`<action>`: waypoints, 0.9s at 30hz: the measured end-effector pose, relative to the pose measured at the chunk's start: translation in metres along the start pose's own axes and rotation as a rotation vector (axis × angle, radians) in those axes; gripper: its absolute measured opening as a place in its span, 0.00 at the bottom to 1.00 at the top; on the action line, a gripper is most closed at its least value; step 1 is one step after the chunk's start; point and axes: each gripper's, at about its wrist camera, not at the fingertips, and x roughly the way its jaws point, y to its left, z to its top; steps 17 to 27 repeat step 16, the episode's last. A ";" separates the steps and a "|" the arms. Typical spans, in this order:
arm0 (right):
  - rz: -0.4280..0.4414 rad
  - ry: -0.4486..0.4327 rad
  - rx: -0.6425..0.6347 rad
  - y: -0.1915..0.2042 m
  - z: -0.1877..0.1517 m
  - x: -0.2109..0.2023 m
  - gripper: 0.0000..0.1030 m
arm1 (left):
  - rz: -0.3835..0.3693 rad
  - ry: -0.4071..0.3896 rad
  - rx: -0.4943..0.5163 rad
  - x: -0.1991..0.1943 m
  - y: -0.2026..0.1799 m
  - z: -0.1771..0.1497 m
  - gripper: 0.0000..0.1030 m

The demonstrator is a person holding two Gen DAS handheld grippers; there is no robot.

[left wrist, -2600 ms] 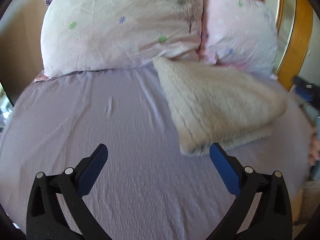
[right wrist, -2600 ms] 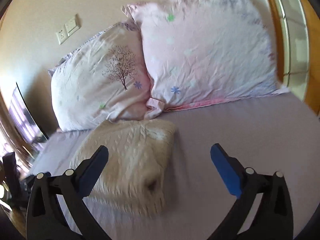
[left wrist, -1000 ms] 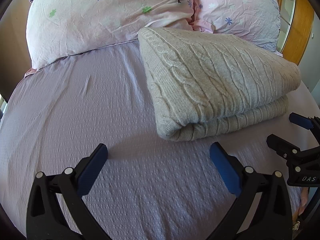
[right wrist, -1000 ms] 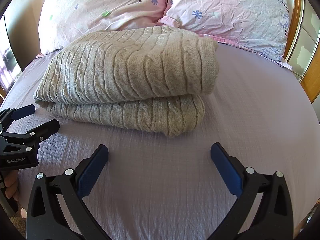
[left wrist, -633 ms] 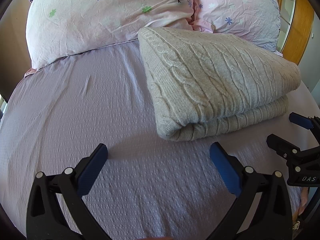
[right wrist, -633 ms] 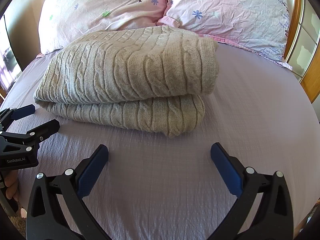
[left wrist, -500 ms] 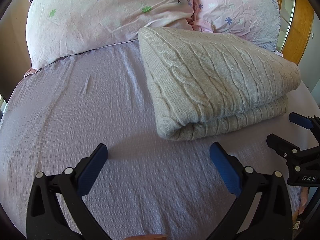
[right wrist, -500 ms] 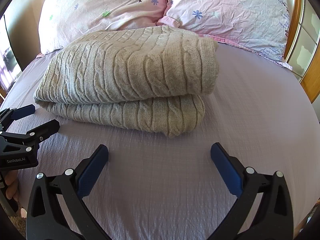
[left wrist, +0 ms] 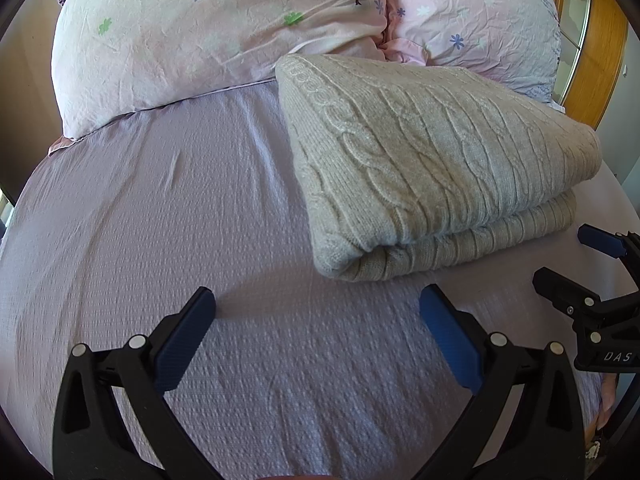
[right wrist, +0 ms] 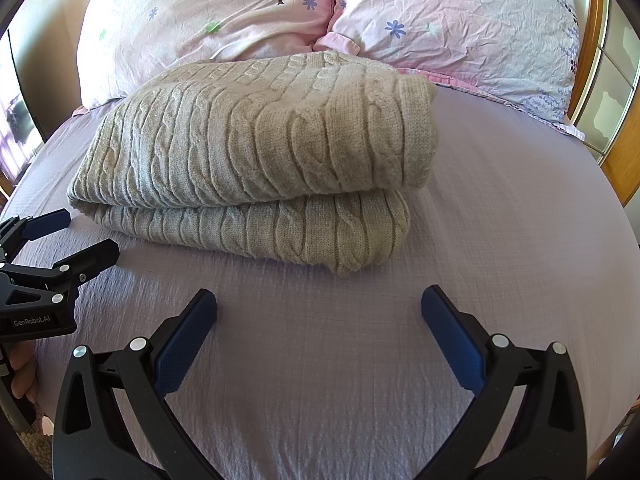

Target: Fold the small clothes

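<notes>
Our left gripper (left wrist: 316,312) and right gripper (right wrist: 318,312) low over the bed (left wrist: 160,220), jaws wide apart on both, folded sweater (right wrist: 260,152) sitting just ahead, pillows (right wrist: 280,12) behind it

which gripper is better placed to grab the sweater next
Likely the right gripper. In its view the sweater sits almost straight ahead, its layered open edges facing the open jaws. For the left gripper, the sweater lies off to its right, only a rounded corner near.
</notes>
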 end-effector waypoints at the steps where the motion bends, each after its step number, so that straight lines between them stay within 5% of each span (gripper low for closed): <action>1: 0.000 0.000 0.000 0.000 0.000 0.000 0.99 | 0.000 0.000 0.000 0.000 0.000 0.000 0.98; 27: 0.000 0.000 0.000 0.000 0.000 0.000 0.99 | 0.000 0.002 0.000 0.000 0.000 0.000 0.98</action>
